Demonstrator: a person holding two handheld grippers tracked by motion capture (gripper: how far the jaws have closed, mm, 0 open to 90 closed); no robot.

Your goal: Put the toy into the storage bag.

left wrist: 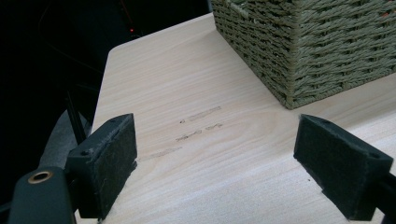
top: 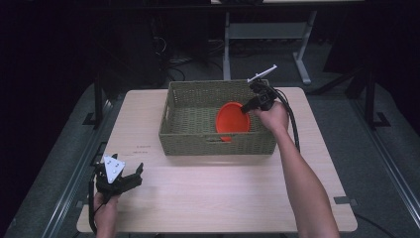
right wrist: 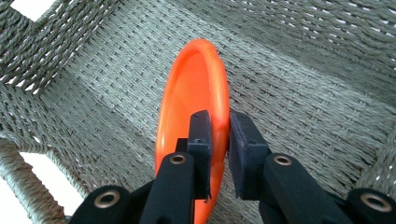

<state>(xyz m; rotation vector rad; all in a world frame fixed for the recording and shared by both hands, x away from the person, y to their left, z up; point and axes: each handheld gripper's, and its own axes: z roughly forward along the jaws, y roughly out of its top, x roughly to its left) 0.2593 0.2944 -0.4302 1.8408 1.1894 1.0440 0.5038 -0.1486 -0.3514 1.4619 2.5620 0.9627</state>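
The right gripper [right wrist: 219, 140] is shown with its jaws pinched on the rim of an orange plate [right wrist: 191, 107], which is held on edge, nearly upright, inside a woven basket [top: 171, 111]; the plate extends ahead of the jaws and is suspended over, or close to, the basket floor. Only a narrow band of rim is clamped, so the grip is judged to be shallow: the smooth plastic could pivot or slide between the pads if the gripper were tilted or jolted, and the plate would then drop flat into the basket. The basket's right wall lies close beside the gripper and its near wall below the plate's lower edge; a careless lift could catch the plate on the woven rim, so that the basket is dragged along the table [top: 223, 198]. The left gripper [left wrist: 215, 163] is held low over the table, well apart from the plate, with its jaws spread wide and nothing between them; the basket's corner lies ahead of it.
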